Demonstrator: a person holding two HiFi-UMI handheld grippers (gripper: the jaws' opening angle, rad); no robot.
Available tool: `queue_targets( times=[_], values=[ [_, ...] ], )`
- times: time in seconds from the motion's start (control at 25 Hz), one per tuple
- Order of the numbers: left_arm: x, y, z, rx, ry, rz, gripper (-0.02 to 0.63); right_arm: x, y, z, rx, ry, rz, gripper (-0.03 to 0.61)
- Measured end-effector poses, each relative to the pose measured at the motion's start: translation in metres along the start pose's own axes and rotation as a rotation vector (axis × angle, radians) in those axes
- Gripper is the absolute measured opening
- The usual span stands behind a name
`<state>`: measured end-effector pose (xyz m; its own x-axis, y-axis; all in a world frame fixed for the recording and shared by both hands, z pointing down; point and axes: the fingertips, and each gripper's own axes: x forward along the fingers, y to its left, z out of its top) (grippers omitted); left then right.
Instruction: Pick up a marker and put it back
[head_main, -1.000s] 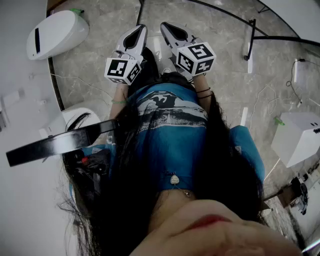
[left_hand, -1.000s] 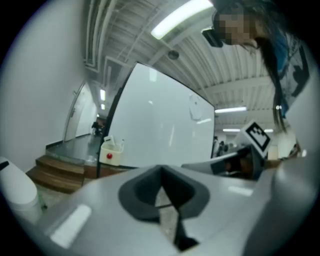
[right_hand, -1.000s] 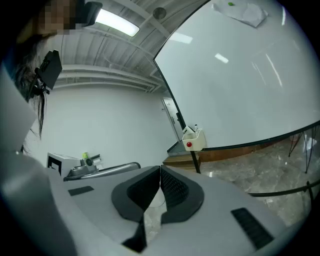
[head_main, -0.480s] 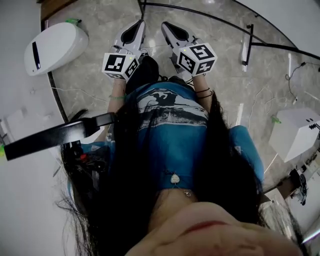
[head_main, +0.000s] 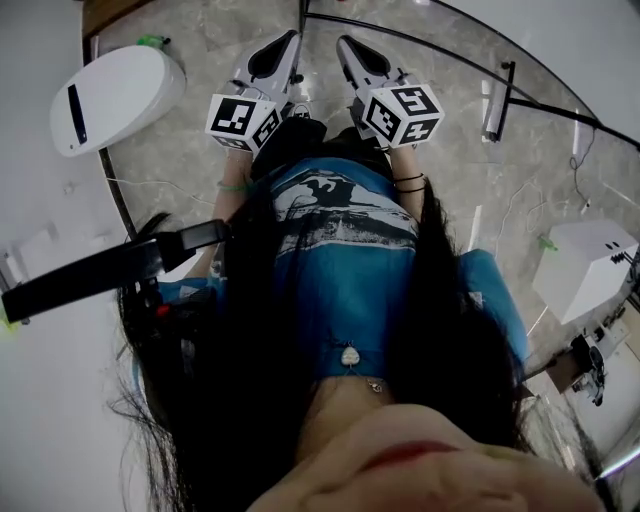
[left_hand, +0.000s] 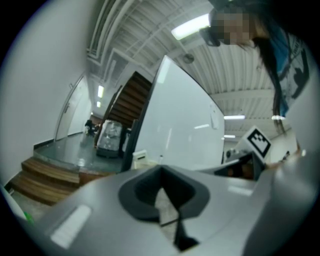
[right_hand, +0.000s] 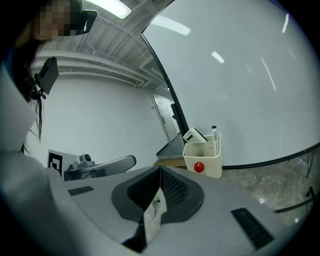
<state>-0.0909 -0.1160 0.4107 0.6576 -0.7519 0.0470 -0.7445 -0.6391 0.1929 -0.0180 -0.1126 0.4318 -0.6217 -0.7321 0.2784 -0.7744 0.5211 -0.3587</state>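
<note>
A black-capped marker (right_hand: 214, 140) stands upright in a cream holder (right_hand: 204, 161) with a red dot, fixed to the whiteboard (right_hand: 240, 85). Beside it in the holder leans an eraser (right_hand: 194, 135). The holder lies ahead of my right gripper (right_hand: 160, 170), some way off; its jaws are shut with nothing between them. My left gripper (left_hand: 161, 169) is also shut and empty, pointing level towards the board's edge (left_hand: 180, 125). In the head view both grippers, left (head_main: 290, 38) and right (head_main: 345, 42), are held side by side in front of the person, over the marble floor.
The whiteboard's black stand (head_main: 500, 70) runs across the floor ahead and to the right. A white oval device (head_main: 115, 95) lies on the left, a white box (head_main: 585, 270) on the right, with thin cables (head_main: 520, 200) between. Wooden steps (left_hand: 45, 175) rise beyond the left gripper.
Both grippers, still shut, have travelled forward together with the person. The whiteboard's stand has come closer and the floor has slid back beneath them.
</note>
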Motion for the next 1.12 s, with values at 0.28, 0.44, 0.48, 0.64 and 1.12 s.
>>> queue_targets(
  times=[0.28,0.44,0.48,0.64,1.12],
  values=[
    [0.023,0.028,-0.005,-0.031,0.016,-0.022,0.002,0.024,-0.022,0.010,0.003,0.008,-0.058,0.012],
    [0.031,0.024,-0.007,-0.044,0.025,-0.040,0.002,0.021,-0.041,0.016,0.008,0.002,-0.102,0.012],
    [0.033,0.022,-0.007,-0.044,0.027,-0.041,0.002,0.019,-0.045,0.019,0.008,-0.001,-0.109,0.012],
    [0.048,0.019,-0.003,-0.041,0.028,-0.035,0.002,0.013,-0.062,0.031,0.003,-0.008,-0.123,0.012],
    [0.079,0.030,0.022,-0.022,-0.006,0.012,0.002,0.033,-0.098,0.072,-0.051,-0.007,-0.116,0.014]
  ],
)
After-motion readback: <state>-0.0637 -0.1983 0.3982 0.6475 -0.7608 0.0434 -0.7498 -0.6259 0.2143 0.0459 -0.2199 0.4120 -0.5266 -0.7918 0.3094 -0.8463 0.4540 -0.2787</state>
